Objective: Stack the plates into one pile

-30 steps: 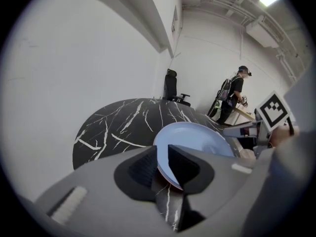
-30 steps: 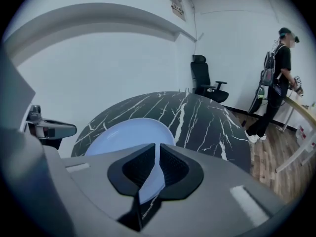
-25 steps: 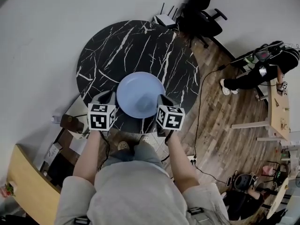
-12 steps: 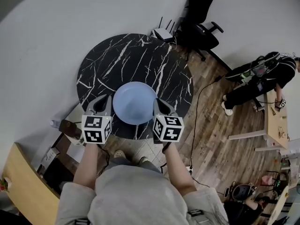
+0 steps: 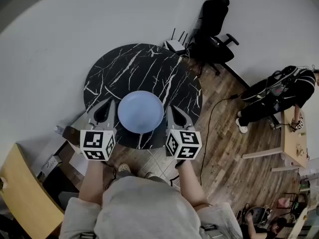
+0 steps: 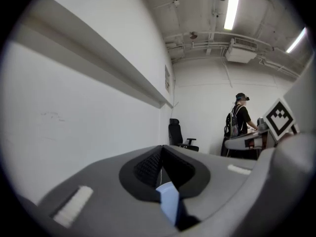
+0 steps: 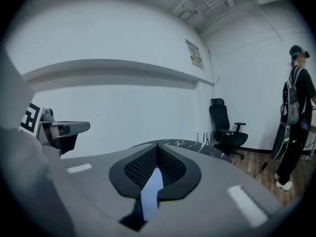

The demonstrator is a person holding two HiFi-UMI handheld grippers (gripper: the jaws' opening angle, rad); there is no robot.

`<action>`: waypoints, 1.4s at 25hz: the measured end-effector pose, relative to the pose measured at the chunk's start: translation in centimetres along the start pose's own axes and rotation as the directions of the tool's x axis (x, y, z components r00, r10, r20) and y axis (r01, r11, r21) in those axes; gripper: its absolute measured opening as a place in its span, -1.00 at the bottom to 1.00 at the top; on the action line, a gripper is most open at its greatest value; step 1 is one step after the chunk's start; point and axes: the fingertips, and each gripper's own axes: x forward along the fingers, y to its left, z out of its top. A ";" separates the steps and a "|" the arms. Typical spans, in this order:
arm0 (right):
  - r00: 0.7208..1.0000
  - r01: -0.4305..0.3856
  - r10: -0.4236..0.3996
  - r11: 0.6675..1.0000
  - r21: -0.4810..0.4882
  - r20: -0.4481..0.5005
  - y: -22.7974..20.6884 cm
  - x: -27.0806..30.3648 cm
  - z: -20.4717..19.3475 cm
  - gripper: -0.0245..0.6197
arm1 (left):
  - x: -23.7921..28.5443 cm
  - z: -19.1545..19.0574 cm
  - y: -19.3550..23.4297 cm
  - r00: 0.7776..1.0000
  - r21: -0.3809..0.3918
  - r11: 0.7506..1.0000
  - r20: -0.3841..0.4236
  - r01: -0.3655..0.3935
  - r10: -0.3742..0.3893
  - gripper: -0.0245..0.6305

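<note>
Marble-look table [image 5: 130, 66], smooth matt plate [image 5: 140, 112], wood-plank floor [image 5: 230, 136]

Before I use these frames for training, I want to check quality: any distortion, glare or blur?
Head view: fisheye bows the wall around the table; even light, blue plate sharp. Left gripper view: black circular vignette, ceiling lamp blown out. Right gripper view: same vignette, bluish cast, no glare.

Plate [image 5: 140, 112] rim is covered on both sides by left gripper [image 5: 109, 104] and right gripper [image 5: 171, 109]; one plate or several cannot be told.
</note>
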 end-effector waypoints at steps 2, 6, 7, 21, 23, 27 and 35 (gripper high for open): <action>1.000 -0.010 0.011 1.000 -0.016 0.028 -0.1 -0.9 1.0 -0.91 | -0.8 1.2 -0.4 0.999 0.002 1.000 0.034 -0.017 0.017 -0.74; 0.996 -0.032 0.036 0.998 -0.053 0.077 -0.3 -2.8 2.7 -0.91 | -2.5 3.5 -1.3 0.993 0.019 0.999 0.106 -0.051 0.049 -0.74; 0.995 -0.036 0.042 0.997 -0.062 0.090 -0.3 -3.3 3.1 -0.91 | -2.9 3.9 -1.6 0.991 0.024 0.998 0.118 -0.059 0.056 -0.74; 0.968 -0.055 0.090 0.987 -0.150 0.236 -1.7 -9.4 7.0 -0.91 | -7.4 7.4 -5.6 0.971 0.016 0.992 0.208 -0.123 0.117 -0.74; 0.964 -0.052 0.090 0.987 -0.154 0.252 -2.1 -10.3 7.3 -0.91 | -8.0 7.6 -6.2 0.969 0.014 0.992 0.216 -0.129 0.123 -0.74; 0.957 -0.049 0.091 0.987 -0.155 0.276 -2.8 -11.5 7.6 -0.91 | -8.7 7.9 -7.2 0.965 0.015 0.991 0.227 -0.136 0.129 -0.74; 0.952 -0.048 0.089 0.988 -0.145 0.292 -3.5 -12.9 7.4 -0.91 | -9.5 7.9 -8.4 0.964 0.012 0.990 0.231 -0.141 0.135 -0.74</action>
